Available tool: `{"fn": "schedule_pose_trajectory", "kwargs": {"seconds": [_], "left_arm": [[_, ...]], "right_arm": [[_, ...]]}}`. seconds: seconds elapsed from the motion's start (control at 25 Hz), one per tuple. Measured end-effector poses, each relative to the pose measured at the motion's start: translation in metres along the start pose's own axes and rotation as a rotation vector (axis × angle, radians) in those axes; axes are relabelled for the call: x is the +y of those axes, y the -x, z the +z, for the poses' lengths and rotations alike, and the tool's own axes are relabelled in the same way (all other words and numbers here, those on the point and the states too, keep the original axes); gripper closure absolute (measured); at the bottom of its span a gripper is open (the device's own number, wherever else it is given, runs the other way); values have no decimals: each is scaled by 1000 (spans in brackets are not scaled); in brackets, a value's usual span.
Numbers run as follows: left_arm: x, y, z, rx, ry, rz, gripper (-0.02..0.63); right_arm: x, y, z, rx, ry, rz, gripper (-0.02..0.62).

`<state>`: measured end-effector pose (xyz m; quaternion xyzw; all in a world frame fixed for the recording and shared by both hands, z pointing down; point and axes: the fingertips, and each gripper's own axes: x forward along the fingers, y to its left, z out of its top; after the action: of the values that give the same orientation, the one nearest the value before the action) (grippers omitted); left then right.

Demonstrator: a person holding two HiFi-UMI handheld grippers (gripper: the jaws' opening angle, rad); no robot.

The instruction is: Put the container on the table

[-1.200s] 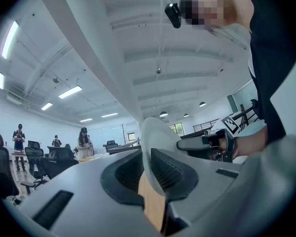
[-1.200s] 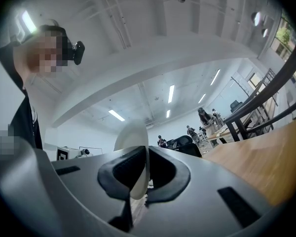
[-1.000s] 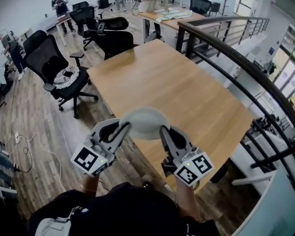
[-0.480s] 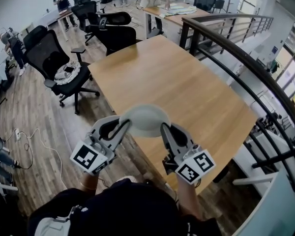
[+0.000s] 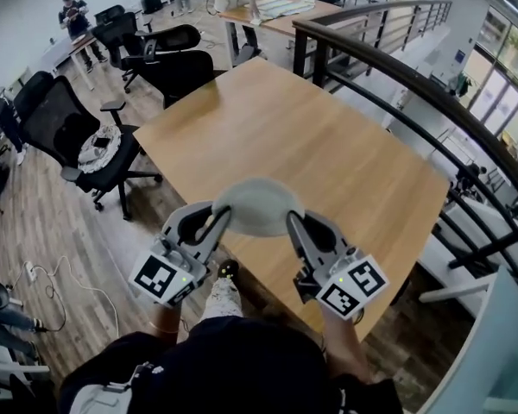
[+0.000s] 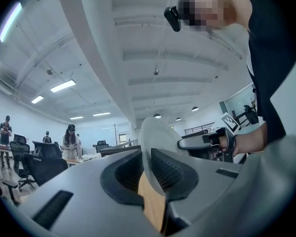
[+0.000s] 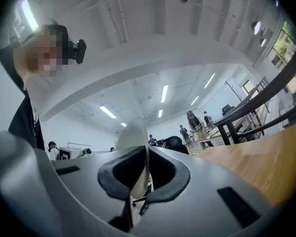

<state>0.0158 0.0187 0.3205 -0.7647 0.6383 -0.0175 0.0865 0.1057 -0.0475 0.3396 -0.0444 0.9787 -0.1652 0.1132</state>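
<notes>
A pale round container [image 5: 257, 205], bowl-like, hangs over the near edge of the wooden table [image 5: 328, 153] in the head view. My left gripper [image 5: 219, 221] pinches its left rim and my right gripper [image 5: 290, 222] pinches its right rim, both shut on it. In the left gripper view the container's thin rim [image 6: 153, 147] stands edge-on between the jaws, with the right gripper [image 6: 207, 141] beyond. The right gripper view shows the rim [image 7: 135, 147] clamped between its jaws. The container's underside is hidden.
A dark curved railing [image 5: 414, 84] runs along the table's far and right side. Black office chairs [image 5: 78, 141] stand left of the table. People stand at desks [image 5: 259, 7] at the back. A cable [image 5: 60, 274] lies on the wooden floor at left.
Both grippers have carried the container forward over the table's near edge. The table now sits closer and lower in the head view. The grip on both rims is unchanged.
</notes>
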Motion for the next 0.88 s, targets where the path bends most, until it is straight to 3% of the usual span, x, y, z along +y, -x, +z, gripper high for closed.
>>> {"fn": "schedule_pose_trajectory", "kwargs": {"seconds": [0.4, 0.88], "left_arm": [[77, -60, -16, -2, 12, -171, 551], [141, -93, -31, -25, 60, -251, 549]], "right_arm": [[-52, -62, 4, -64, 24, -165, 571], [-80, -118, 4, -68, 49, -265, 571]]}}
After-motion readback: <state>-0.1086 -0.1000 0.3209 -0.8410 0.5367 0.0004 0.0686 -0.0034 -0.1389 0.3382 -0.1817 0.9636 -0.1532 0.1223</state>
